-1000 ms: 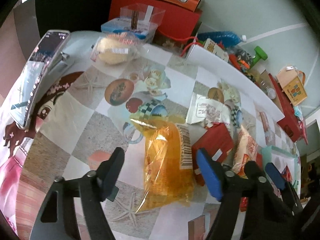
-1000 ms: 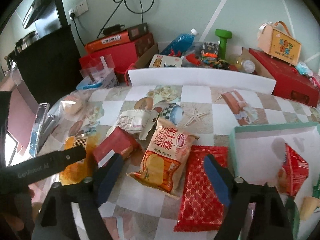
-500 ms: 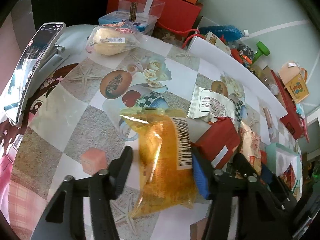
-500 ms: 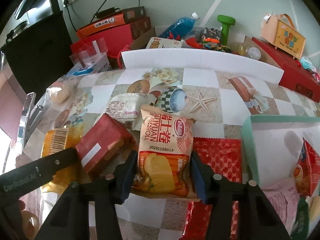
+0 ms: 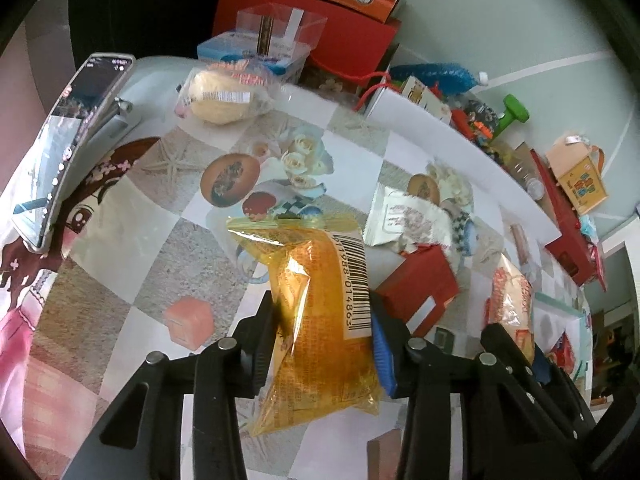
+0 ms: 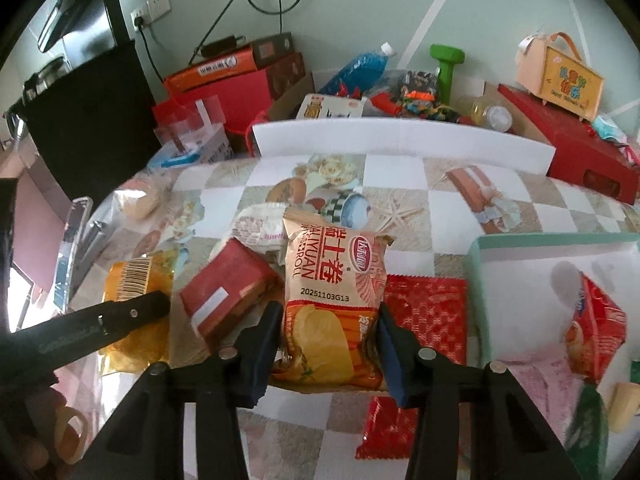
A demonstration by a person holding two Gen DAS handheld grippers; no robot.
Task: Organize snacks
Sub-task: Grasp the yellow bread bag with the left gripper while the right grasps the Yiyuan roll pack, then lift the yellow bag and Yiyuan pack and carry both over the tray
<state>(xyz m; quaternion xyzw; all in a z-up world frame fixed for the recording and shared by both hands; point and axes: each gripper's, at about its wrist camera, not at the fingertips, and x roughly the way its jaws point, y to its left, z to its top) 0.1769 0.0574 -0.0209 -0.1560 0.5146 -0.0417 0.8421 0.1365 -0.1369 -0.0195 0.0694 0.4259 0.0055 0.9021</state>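
My left gripper (image 5: 322, 340) is shut on a yellow-orange clear snack bag (image 5: 320, 320) with a barcode, squeezing its middle. It also shows at the left of the right wrist view (image 6: 134, 312). My right gripper (image 6: 328, 344) is shut on an orange-and-cream roll snack pack (image 6: 334, 296), which also shows in the left wrist view (image 5: 510, 308). A red box (image 6: 228, 288) lies between the two packs. A red patterned packet (image 6: 424, 316) lies flat under the right side. A mint-green tray (image 6: 480, 280) at the right holds a red snack bag (image 6: 596, 332).
A white packet (image 5: 400, 220) and a wrapped bun (image 5: 220, 96) lie farther back on the patterned tablecloth. A phone on a stand (image 5: 68, 140) stands at the left edge. A white foam board (image 6: 400, 140) and red boxes (image 6: 568, 140) line the back.
Both grippers moved forward and closed: the left onto the yellow bag, the right onto the roll snack pack. Both were open and behind the packs a second ago.
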